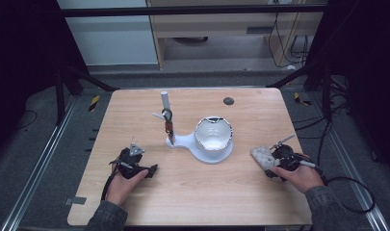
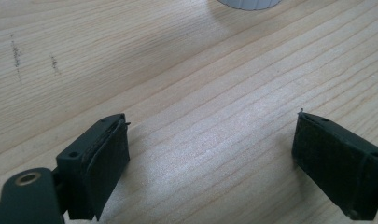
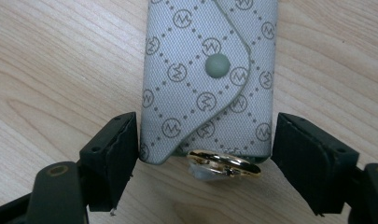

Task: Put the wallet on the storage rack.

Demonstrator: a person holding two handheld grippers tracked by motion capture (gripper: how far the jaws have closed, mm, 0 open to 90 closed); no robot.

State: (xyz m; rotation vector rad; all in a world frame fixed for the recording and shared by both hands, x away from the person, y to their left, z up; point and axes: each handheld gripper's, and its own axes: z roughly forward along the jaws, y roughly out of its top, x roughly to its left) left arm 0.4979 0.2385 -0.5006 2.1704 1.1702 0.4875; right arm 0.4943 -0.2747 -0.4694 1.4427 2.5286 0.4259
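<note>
Item: a pale grey-green fabric key pouch [image 3: 207, 79] printed with a diamond pattern of round monograms, with a snap-button flap and a gold-coloured metal ring [image 3: 224, 163] at its near end, is lying flat on the light wooden table [image 1: 192, 192].
Item location: in the high view the pouch [image 1: 261, 156] is sitting near the table's right edge, directly in front of the person's right hand [image 1: 298, 175].
Right gripper: the black two-jaw gripper [image 3: 205, 154] is straddling the ring end of the pouch, one jaw on each long side.
Right jaw state: the left pad [image 3: 123, 154] is touching the pouch's edge; the right pad [image 3: 296, 154] is standing just beside the opposite edge with a thin gap showing. The jaws are therefore apart, not clamping, with the pouch lying between them.
Ring: it is poking out from under the pouch's near end, midway between the two jaws.
Left gripper: the second black gripper [image 2: 210, 154] is resting at the table's left front in the person's left hand [image 1: 123, 185], well apart from the pouch.
Left jaw state: the jaws are standing wide apart over bare wood, nothing between them.
Stand: a white stand [image 1: 202, 144] carrying a white bowl-shaped shell and an upright post is occupying the table's centre, between the two grippers and apart from both.
</note>
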